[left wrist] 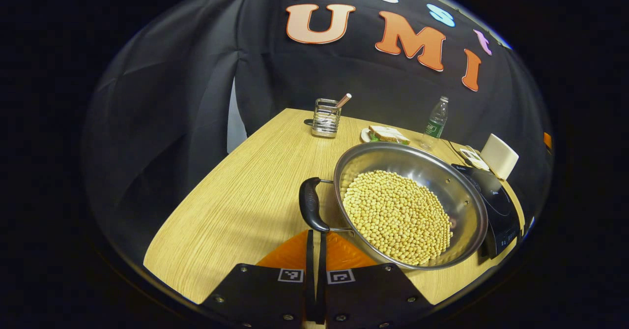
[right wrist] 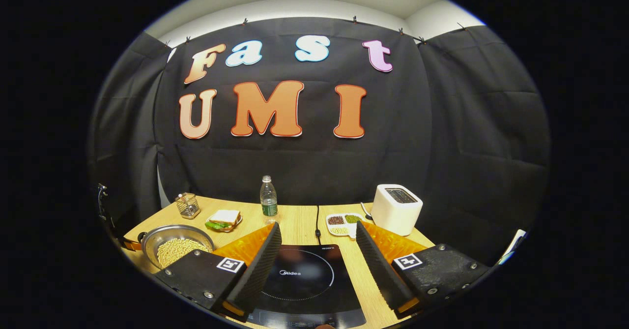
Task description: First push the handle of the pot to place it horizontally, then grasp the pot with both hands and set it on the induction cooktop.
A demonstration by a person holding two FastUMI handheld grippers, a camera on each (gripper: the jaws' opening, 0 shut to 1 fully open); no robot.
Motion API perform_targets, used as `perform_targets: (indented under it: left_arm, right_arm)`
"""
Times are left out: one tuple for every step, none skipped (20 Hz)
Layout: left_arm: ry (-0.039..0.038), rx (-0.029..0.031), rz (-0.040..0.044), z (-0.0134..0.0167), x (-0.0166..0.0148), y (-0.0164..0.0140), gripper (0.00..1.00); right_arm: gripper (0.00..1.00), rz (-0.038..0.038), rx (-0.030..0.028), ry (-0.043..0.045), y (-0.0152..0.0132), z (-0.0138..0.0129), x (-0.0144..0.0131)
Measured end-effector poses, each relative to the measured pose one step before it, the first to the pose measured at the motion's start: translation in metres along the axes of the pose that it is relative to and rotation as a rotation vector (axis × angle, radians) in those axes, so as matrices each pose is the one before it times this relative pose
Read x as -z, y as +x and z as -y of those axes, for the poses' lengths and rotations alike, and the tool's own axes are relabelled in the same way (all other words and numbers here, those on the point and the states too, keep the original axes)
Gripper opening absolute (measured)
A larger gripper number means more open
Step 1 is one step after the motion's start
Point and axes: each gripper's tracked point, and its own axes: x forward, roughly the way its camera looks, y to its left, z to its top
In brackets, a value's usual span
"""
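Pot [left wrist: 410, 203]: full of beans, on the table beside the cooktop [right wrist: 300, 280].
Left gripper [left wrist: 314, 250]: jaws pressed together, tips at the handle [left wrist: 310, 204].
Right gripper [right wrist: 319, 260]: jaws wide, empty, over the cooktop.
Risk: a hard shove on the handle could slide the pot or spill beans.

The left gripper view looks down from close by the pot [left wrist: 410, 203] across the table [left wrist: 236, 206], while the right gripper view faces the booth wall from low above the induction cooktop [right wrist: 302, 280], both sharing the pot, bottle [right wrist: 268, 199] and sandwich [right wrist: 223, 219].
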Motion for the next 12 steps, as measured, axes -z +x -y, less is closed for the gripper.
perform_targets:
  left_arm:
    - [0.00514, -0.00068, 0.00148, -0.00144, -0.00207, 0.00213, 0.02]
    - [0.00777, -0.00111, 0.00052, -0.00107, -0.00095, 0.00269, 0.02]
    - [0.00570, -0.00024, 0.00176, -0.00060, -0.00153, 0.00161, 0.03]
    - [0.00530, 0.00055, 0.00129, -0.00126, -0.00133, 0.00131, 0.02]
    - [-0.00232, 0.00128, -0.00181, -0.00030, -0.00123, 0.00103, 0.02]
    - [-0.00342, 0.00410, -0.00090, -0.00008, 0.00023, 0.00006, 0.02]
    - [-0.00243, 0.00399, -0.00105, -0.00009, -0.00080, -0.00071, 0.02]
    - [-0.00416, 0.00408, -0.00012, -0.00096, -0.00134, 0.00152, 0.02]
    - [-0.00544, 0.00293, -0.00068, -0.00125, -0.00153, 0.00258, 0.02]
    - [-0.00427, 0.00172, 0.00087, -0.00038, -0.00145, 0.00199, 0.02]
    - [-0.00095, 0.00101, 0.00083, -0.00104, 0.00011, 0.00087, 0.02]
    - [0.00240, 0.00073, 0.00259, -0.00034, -0.00097, 0.00205, 0.02]
  right_arm:
    - [0.95, -0.00097, 0.00098, 0.00004, 0.00015, -0.00152, -0.00035]
    - [0.95, -0.00034, -0.00035, -0.00032, 0.00003, -0.00017, -0.00059]
    - [0.95, 0.00075, -0.00025, -0.00093, -0.00075, -0.00014, -0.00051]
    - [0.95, 0.00170, 0.00075, -0.00248, 0.00031, -0.00182, -0.00090]
    - [0.95, 0.00254, 0.00429, -0.00327, 0.00017, -0.00025, -0.00069]
    - [0.95, 0.00557, 0.00558, -0.00391, 0.00029, 0.00111, -0.00056]
    - [0.95, 0.00540, 0.00392, -0.00223, -0.00090, -0.00033, -0.00141]
    - [0.95, 0.00144, 0.00098, 0.00054, 0.00074, -0.00011, 0.00033]
    - [0.95, -0.00345, -0.00272, 0.00156, 0.00030, -0.00065, 0.00124]
    - [0.95, -0.00500, -0.00145, -0.00021, 0.00028, -0.00152, 0.00117]
    - [0.95, -0.00028, 0.00573, -0.00615, 0.00082, 0.00074, 0.00031]
    - [0.95, 0.00599, 0.01244, -0.01236, -0.00005, 0.00277, -0.00036]
